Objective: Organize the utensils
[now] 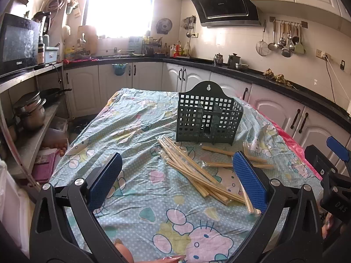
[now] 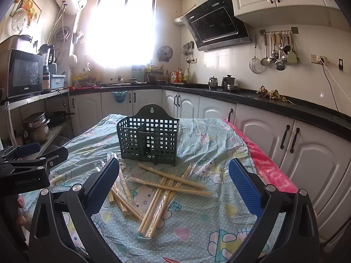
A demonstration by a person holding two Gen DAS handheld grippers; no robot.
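**Chopsticks loose in front of the holder, both grippers spread and empty**

Scattered wooden chopsticks (image 2: 166,188), several in clear plastic sleeves, lying crossed on the patterned tablecloth (image 2: 197,230) just in front of the dark green perforated utensil holder (image 2: 149,138). Holder upright, divided into compartments, hanging tab at the back, nothing seen inside. Pile touching or nearly touching the holder's front base at its nearest sticks, fanning out from there toward the cameras.

Right gripper (image 2: 182,184) held short of the holder, above the cloth, jaws spread wide, gripping nothing; most of the pile seen between and beyond the blue pads, a few sticks passing behind the left pad in that view. No pad in contact with any stick.

Left gripper (image 1: 175,179) likewise short of the holder and off to its left, jaws wide apart and empty; chopsticks (image 1: 197,171) lying toward its right pad, some ends hidden behind that pad.

Beyond the holder, white kitchen cabinets (image 2: 197,107) under a dark countertop.
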